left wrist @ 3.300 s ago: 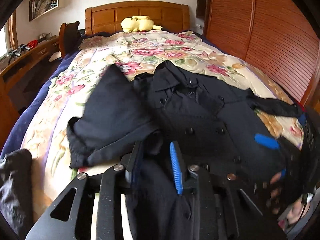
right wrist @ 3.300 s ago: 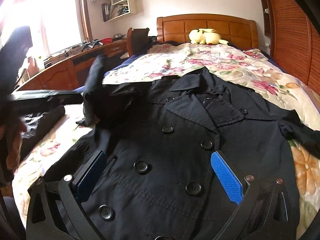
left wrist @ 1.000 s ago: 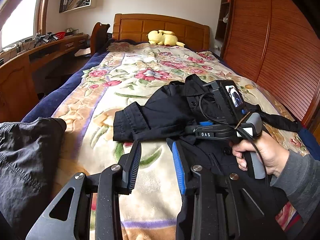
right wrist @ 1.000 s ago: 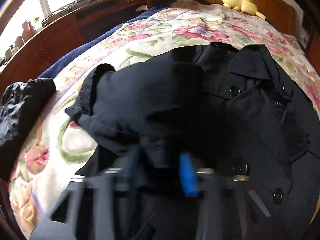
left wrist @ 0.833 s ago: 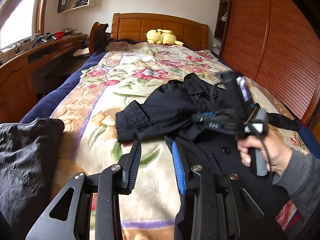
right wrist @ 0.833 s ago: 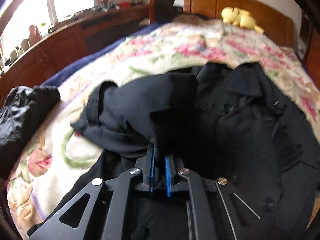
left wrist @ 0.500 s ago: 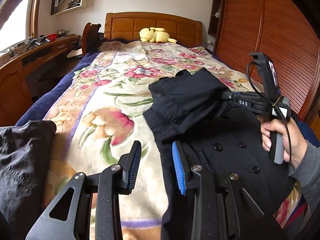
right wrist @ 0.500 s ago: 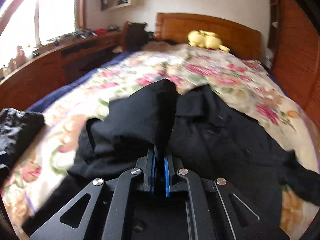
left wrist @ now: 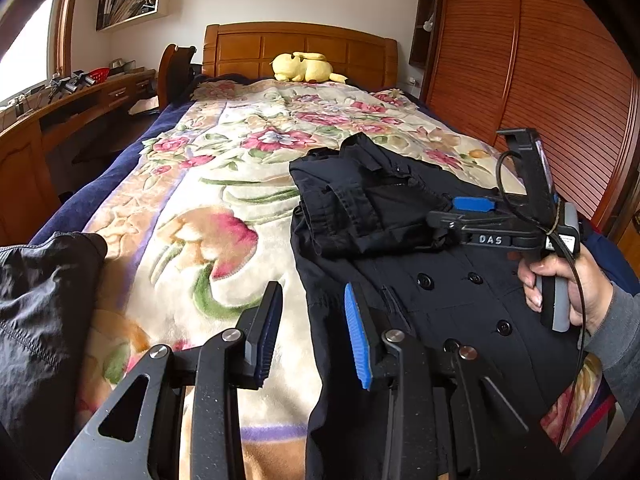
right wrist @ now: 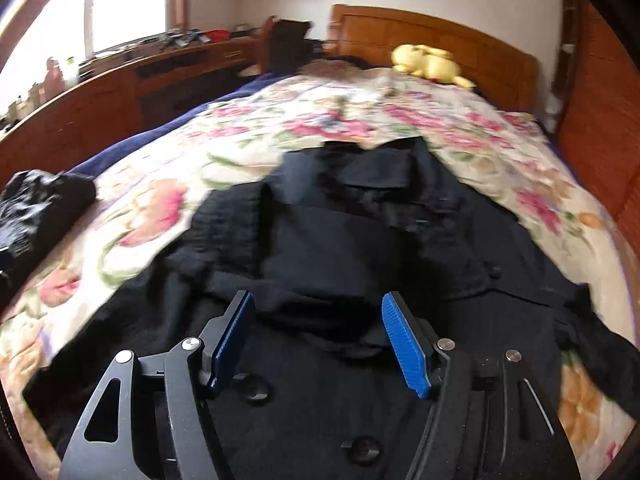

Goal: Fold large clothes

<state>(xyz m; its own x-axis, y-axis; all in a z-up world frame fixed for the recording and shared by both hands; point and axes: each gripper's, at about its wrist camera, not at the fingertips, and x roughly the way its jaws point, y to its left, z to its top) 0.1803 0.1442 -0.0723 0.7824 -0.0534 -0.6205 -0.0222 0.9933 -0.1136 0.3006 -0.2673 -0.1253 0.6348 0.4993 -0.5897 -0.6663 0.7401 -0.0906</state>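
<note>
A black double-breasted coat (left wrist: 452,300) lies front up on the floral blanket (left wrist: 224,184). Its left sleeve (left wrist: 360,208) is folded across the chest. It also shows in the right wrist view (right wrist: 316,240). My left gripper (left wrist: 312,312) is open and empty, low over the coat's left edge. My right gripper (right wrist: 316,320) is open and empty just above the folded sleeve; it also shows in the left wrist view (left wrist: 460,212), held in a hand above the coat's chest.
Another dark garment (left wrist: 36,304) lies bunched at the bed's near left corner. A yellow plush toy (left wrist: 304,68) sits at the headboard. A wooden desk (left wrist: 68,104) runs along the left; a slatted wardrobe (left wrist: 552,92) stands on the right.
My right gripper carried the sleeve from the left across the coat's chest, then opened and let it go. My left gripper stayed open and hardly moved.
</note>
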